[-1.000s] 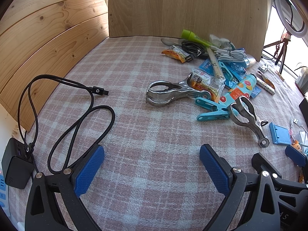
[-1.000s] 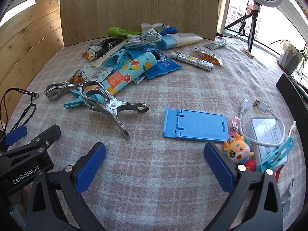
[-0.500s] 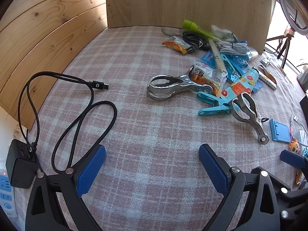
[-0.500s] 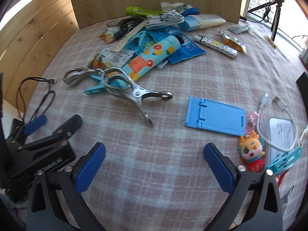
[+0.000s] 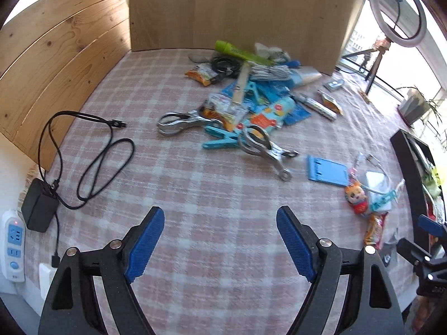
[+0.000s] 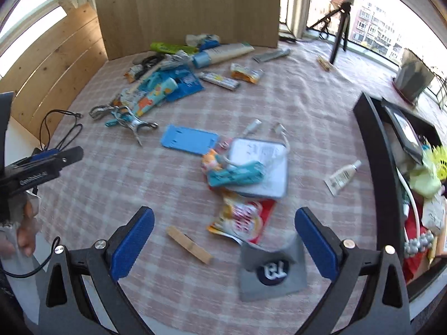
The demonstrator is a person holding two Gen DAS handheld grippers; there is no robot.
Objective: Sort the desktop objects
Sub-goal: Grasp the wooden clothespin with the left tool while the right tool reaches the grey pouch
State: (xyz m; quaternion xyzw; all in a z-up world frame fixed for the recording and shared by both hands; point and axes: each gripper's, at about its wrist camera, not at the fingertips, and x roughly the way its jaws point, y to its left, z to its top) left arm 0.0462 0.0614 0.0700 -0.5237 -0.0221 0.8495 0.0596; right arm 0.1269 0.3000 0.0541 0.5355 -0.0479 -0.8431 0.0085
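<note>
A pile of small objects (image 5: 251, 95) lies at the back of the checked tablecloth: two metal clamps (image 5: 265, 148), a teal clip, a printed bottle (image 6: 156, 95), packets, cables. A blue phone stand (image 5: 327, 170) (image 6: 190, 139) lies mid-table. Near it are a white power bank (image 6: 259, 164) with a teal clip (image 6: 237, 176) on it, a doll keyring (image 5: 356, 198), a snack packet (image 6: 240, 220), a wooden peg (image 6: 190, 244) and a grey pouch (image 6: 272, 270). My left gripper (image 5: 220, 240) is open and empty above bare cloth. My right gripper (image 6: 223, 240) is open and empty above the snack packet.
A black bin (image 6: 374, 150) holding mixed items stands at the right edge. A black cable (image 5: 92, 153), charger (image 5: 37, 209) and power strip (image 5: 12, 245) lie at the left. Wooden boards (image 5: 229, 8) wall the back and left. A small tube (image 6: 342, 177) lies near the bin.
Both grippers have pulled back and up, away from the pile, so more of the table shows. The right view has swung right to the bin and power bank. Both stay open.
</note>
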